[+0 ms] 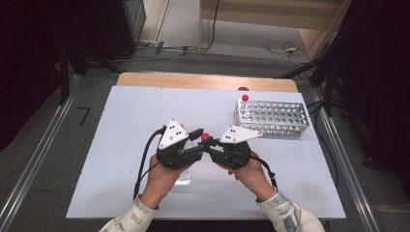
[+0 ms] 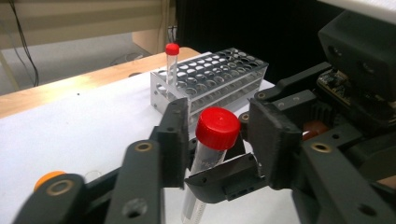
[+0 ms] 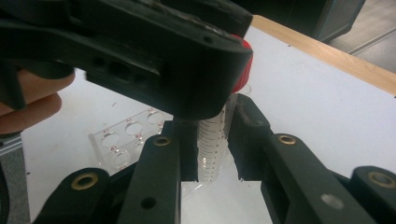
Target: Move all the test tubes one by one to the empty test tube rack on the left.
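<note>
Evidently the red-capped tube [image 2: 211, 154] sat upright between the two grippers, above the white table [image 1: 125, 159] near its middle, at about 6 o'clock from the far wooden edge. The right gripper [image 3: 212, 140] was clamped on the tube's clear graduated body, its black jaws pressing both sides below the cap. The left gripper [image 2: 215, 128] had its jaws on either side of the red cap [image 2: 217, 128], narrowed toward it; the left jaw looked against the cap, but whether the right pad pressed I cannot tell. From the high view the cap [image 1: 205, 136] lay just at 3 o'clock of the left gripper [image 1: 196, 140] and at 9 o'clock of the right gripper [image 1: 212, 145]. Judging from this, the step in hand was likely unscrewing or seating the cap. A lopsided squeeze on the cap could tilt the tube in the right gripper's hold, or the slick plastic could spin within the pads, or slip and drop onto the table. The clear small rack [image 3: 123, 137] lay beneath the hands, and the metal rack [image 1: 273, 117], holding another red-capped tube [image 1: 244, 100], stood well apart at 2 o'clock.
</note>
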Demonstrator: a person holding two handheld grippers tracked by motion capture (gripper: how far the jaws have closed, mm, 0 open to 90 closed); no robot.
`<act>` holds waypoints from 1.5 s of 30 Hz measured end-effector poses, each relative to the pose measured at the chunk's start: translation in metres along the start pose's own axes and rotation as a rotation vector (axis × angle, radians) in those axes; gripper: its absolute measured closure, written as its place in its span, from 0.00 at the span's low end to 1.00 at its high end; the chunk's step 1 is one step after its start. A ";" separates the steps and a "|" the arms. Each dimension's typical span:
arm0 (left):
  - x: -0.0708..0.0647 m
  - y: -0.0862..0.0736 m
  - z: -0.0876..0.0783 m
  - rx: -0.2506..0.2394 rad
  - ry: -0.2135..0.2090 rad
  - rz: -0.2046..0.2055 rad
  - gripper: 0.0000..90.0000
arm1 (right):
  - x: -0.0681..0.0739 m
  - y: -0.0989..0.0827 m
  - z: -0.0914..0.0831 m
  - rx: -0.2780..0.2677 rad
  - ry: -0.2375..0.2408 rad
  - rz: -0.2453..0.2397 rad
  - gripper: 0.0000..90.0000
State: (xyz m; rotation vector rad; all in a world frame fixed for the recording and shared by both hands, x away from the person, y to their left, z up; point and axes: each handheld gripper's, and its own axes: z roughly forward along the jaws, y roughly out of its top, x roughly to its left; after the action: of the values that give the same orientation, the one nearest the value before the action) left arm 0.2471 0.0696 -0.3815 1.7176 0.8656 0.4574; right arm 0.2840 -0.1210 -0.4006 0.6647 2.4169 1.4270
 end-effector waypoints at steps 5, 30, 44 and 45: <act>0.000 -0.001 0.002 0.013 0.002 0.006 0.73 | 0.001 -0.001 0.001 0.004 0.005 -0.002 0.79; 0.024 0.007 -0.020 0.012 0.030 -0.040 0.77 | -0.009 -0.003 0.003 0.002 0.032 0.030 0.45; 0.043 0.010 -0.036 0.000 0.082 -0.069 0.77 | -0.016 -0.002 -0.002 -0.009 0.014 0.053 0.44; 0.044 0.010 -0.037 -0.001 0.086 -0.069 0.77 | -0.016 -0.002 -0.002 -0.009 0.013 0.053 0.44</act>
State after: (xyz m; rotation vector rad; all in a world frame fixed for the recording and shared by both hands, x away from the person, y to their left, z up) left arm 0.2539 0.1250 -0.3658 1.6716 0.9833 0.4873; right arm 0.2964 -0.1318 -0.4017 0.7248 2.4184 1.4662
